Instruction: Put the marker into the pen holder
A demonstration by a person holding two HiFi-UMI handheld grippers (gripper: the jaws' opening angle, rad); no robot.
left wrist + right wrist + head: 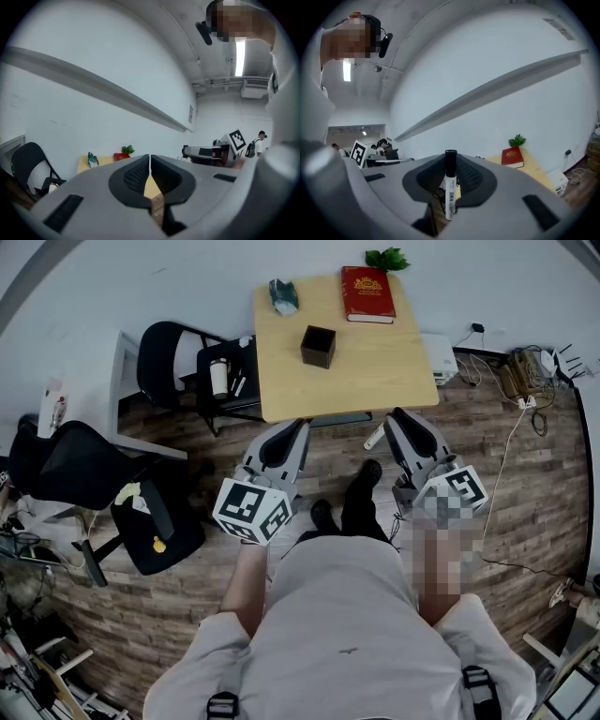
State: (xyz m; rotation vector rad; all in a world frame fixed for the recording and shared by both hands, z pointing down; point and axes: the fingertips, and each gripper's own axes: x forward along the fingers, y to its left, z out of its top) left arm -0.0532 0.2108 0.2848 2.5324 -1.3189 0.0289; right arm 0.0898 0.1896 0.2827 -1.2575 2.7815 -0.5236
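The black square pen holder (318, 345) stands near the middle of a light wooden table (375, 371) ahead of me. My right gripper (397, 418) is held low before the table's front edge, shut on a white marker (375, 437) whose end sticks out to the left. In the right gripper view the marker (450, 186) stands upright between the pads, black cap on top, in the right gripper (451, 168). My left gripper (300, 426) hovers beside it, short of the table. In its own view the left gripper (150, 171) is shut with nothing in it.
On the table lie a red book (367, 293), a teal object (283, 296) and a small plant (386, 258). Black chairs (178, 362) stand left of the table. A white box (441, 357) and cables lie at the right. The person's feet (361, 493) are on the wooden floor.
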